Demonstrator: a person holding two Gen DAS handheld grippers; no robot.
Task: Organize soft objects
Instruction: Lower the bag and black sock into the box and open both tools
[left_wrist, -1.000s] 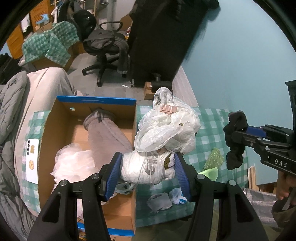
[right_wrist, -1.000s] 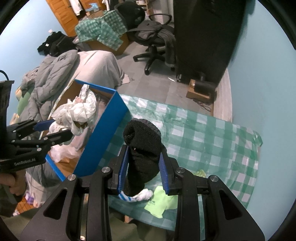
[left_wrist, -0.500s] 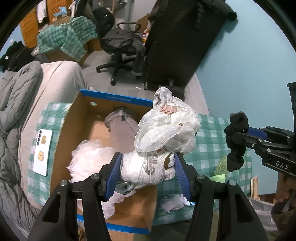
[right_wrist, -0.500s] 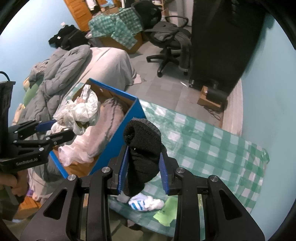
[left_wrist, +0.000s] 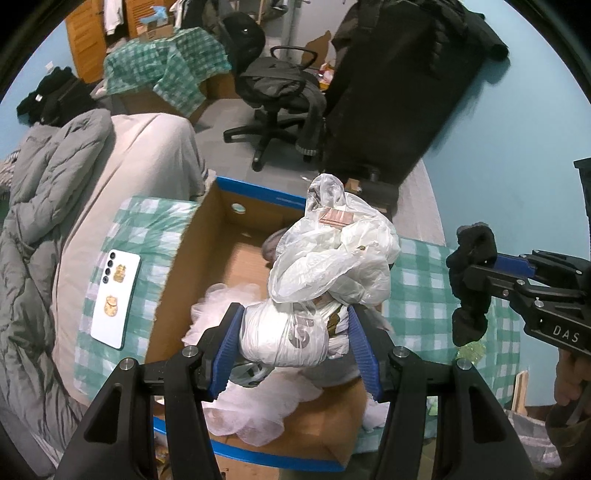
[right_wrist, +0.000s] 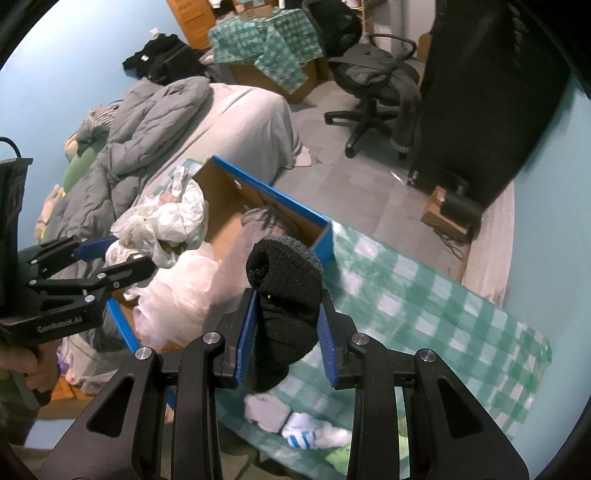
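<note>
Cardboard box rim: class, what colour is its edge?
Blue, along the cardboard box rim; clearest in the right wrist view.

A bed (left_wrist: 74, 229) spread with a green-and-white checked cloth (right_wrist: 424, 295) carried an open cardboard box (left_wrist: 177, 266) with blue edges. A white phone (left_wrist: 116, 299) lay face down on the cloth beside the box's left wall. Near the cloth's front edge lay a grey sock (right_wrist: 266, 410), a white sock with blue stripes (right_wrist: 306, 434) and a light green scrap (right_wrist: 338, 456).
</note>
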